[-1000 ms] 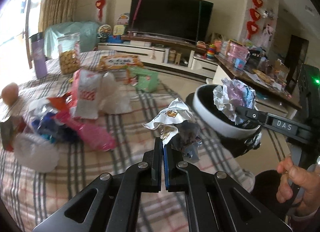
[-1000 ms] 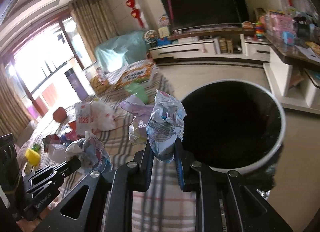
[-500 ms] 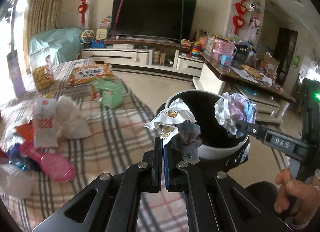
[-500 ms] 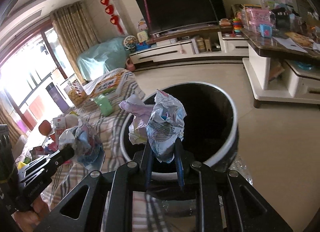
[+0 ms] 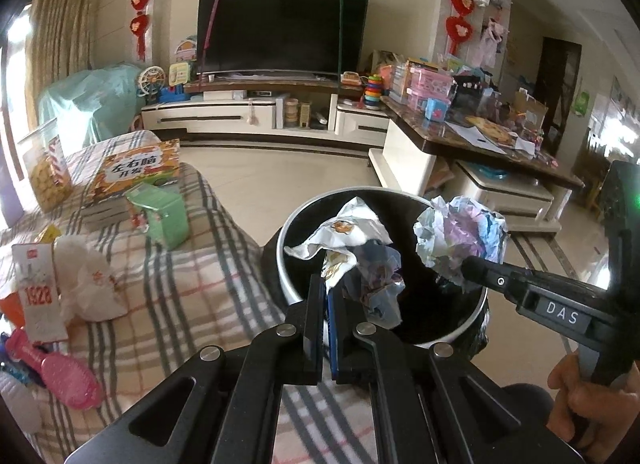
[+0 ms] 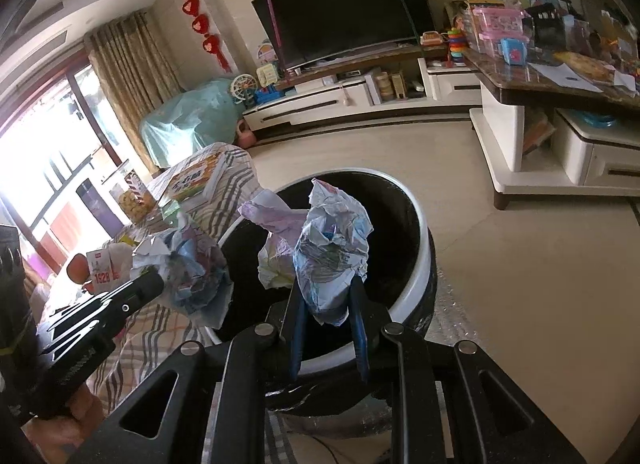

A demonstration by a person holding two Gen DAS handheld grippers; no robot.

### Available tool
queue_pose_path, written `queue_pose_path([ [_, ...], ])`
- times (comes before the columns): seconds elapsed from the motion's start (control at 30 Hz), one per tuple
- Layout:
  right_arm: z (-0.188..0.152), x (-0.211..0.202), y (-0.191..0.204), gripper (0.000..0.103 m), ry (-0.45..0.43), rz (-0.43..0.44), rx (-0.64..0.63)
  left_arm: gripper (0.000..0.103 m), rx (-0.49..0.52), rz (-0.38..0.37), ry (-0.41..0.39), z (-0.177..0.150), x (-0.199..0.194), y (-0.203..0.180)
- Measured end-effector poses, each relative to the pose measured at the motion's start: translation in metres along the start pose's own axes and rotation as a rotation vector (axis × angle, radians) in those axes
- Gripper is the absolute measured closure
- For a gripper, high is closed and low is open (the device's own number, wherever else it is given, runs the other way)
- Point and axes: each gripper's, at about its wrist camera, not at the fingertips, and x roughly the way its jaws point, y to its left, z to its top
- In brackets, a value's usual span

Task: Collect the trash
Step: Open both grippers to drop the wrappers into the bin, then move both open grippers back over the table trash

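Bin: one round black waste bin with white rim (image 5: 292,288) beside the checked tablecloth's (image 5: 192,296) edge.
Left gripper (image 5: 326,288): clamps one crumpled silver wrapper (image 5: 356,248) over the bin.
Right gripper (image 6: 326,296): grips one crumpled pale-blue paper wad (image 6: 332,256) above the bin's mouth.

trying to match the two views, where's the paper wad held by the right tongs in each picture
Left wrist view: the paper wad is right of centre, above the bin's far rim.
Right wrist view: the wad is at centre, over the bin's dark opening.
Shared landmark: the bin.

Crumpled paper wads (image 5: 362,264), glossy black bin (image 5: 448,320), checked cloth (image 5: 192,288).
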Motion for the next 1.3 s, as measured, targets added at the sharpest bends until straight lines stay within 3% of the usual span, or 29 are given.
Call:
queue_pose_path([
  [0.2,0.005,0.005,0.000,0.079,-0.003,-0.017,-0.016,0.102,-0.014,0.002,0.010,0.007,0.012,-0.006],
  [0.27,0.007,0.007,0.000,0.079,0.001,-0.021,-0.022,0.096,-0.018,-0.005,0.017,0.008,0.015,-0.006],
  [0.3,0.007,0.009,0.000,0.077,0.008,-0.023,-0.019,0.093,-0.019,-0.008,0.022,0.009,0.016,-0.006],
  [0.37,0.007,0.010,-0.002,0.063,0.009,-0.024,-0.014,0.064,-0.031,0.001,0.018,0.008,0.014,-0.005],
  [0.43,0.006,0.009,-0.003,0.047,0.003,-0.024,-0.009,0.056,-0.040,0.005,0.000,0.005,0.009,-0.004],
  [0.47,0.006,0.008,-0.003,0.040,-0.003,-0.021,-0.006,0.055,-0.041,0.009,0.000,0.002,0.006,-0.003],
  [0.73,-0.004,0.001,0.011,0.027,-0.015,-0.001,-0.012,0.050,-0.112,0.038,0.017,-0.028,-0.021,0.021],
  [1.3,-0.041,0.004,0.100,0.024,0.029,0.145,-0.112,0.049,-0.259,0.169,0.006,-0.094,-0.122,0.077],
])
